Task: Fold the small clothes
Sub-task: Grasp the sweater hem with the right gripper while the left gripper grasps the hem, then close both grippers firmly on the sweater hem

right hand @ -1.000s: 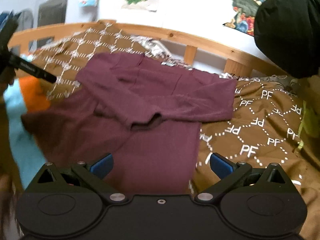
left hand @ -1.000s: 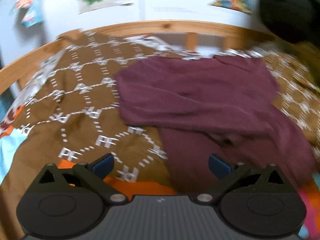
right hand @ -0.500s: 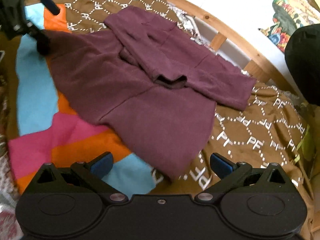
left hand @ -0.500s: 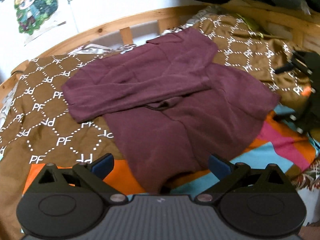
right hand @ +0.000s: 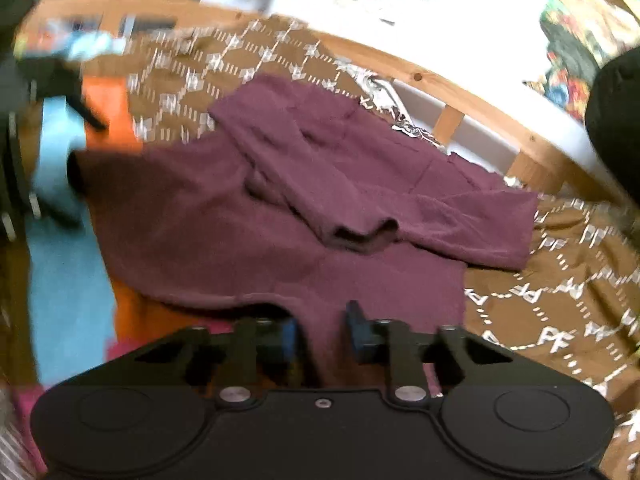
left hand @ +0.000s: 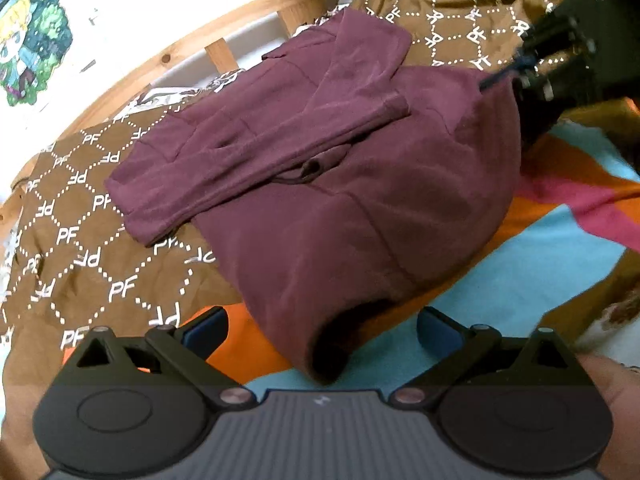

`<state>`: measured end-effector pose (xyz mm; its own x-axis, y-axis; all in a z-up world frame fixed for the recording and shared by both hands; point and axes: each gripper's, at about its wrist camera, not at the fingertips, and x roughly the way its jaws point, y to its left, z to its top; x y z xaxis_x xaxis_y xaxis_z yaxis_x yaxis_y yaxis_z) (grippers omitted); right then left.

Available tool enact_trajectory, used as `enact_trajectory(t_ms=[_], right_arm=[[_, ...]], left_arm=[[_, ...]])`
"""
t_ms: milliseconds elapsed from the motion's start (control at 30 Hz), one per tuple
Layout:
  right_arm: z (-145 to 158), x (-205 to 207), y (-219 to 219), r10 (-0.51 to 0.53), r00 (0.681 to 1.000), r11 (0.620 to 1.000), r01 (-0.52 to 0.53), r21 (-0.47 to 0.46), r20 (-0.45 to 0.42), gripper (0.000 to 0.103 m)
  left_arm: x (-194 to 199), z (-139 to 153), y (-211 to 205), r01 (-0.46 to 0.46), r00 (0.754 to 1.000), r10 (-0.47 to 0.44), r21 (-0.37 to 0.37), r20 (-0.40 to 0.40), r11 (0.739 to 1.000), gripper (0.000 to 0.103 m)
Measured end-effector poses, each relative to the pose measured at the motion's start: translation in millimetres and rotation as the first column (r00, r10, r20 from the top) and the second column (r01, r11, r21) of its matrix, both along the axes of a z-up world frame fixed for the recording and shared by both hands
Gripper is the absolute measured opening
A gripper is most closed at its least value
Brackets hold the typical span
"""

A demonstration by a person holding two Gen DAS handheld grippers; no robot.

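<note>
A maroon long-sleeved top (left hand: 340, 184) lies on the bed with both sleeves folded across its chest. It also shows in the right wrist view (right hand: 280, 208). My left gripper (left hand: 322, 330) is open, its jaws either side of the raised near hem corner. My right gripper (right hand: 320, 336) has its jaws nearly closed on the hem at the other bottom corner. From the left wrist view the right gripper (left hand: 536, 80) sits at that far corner.
A brown PF-patterned blanket (left hand: 80, 240) and an orange, blue and pink cover (left hand: 560, 248) lie under the top. A wooden bed rail (right hand: 460, 92) runs behind. A black bundle (right hand: 616, 120) sits at the right. Posters hang on the white wall.
Both grippers dropped low to the hem corners. The right jaws went from wide open to nearly closed on the hem. The left stays open.
</note>
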<state>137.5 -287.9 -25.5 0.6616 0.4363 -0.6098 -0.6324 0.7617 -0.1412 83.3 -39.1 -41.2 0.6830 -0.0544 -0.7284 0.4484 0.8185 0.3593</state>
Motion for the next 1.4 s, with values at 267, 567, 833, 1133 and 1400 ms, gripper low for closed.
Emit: enact_trajectory(t_ms=[267,567,833,1133,1400], right_arm=[[24,68,-21,-0.054,0.964,0.947,0.132,0.293,-0.260,0.014],[5,98,-54,-0.090,0.904,0.879,0.270,0.392,-0.419,0.014],[-2,96,-60,-0.113,0.902,0.885,0.282,0.370,-0.417,0.023],[9,66,-49,-0.080,0.966,0.955,0.145,0.260,-0.246,0.080],[-3,5,-10,0.061,0.997,0.987,-0.067,-0.148,-0.043,0.089]], left_arm=[[23,7,-2,0.009,1.000,-0.010,0.071,0.005,0.997,0.074],[46,36,22,-0.026,1.000,0.027,-0.079,0.009,0.997,0.027],[72,50,27,-0.064,0.998,0.065,-0.126,0.005,0.990,0.017],[122,59,38,-0.174,0.984,0.163,-0.187,-0.072,0.967,0.008],[171,50,50,-0.275,0.955,0.240,-0.218,-0.173,0.937,0.008]])
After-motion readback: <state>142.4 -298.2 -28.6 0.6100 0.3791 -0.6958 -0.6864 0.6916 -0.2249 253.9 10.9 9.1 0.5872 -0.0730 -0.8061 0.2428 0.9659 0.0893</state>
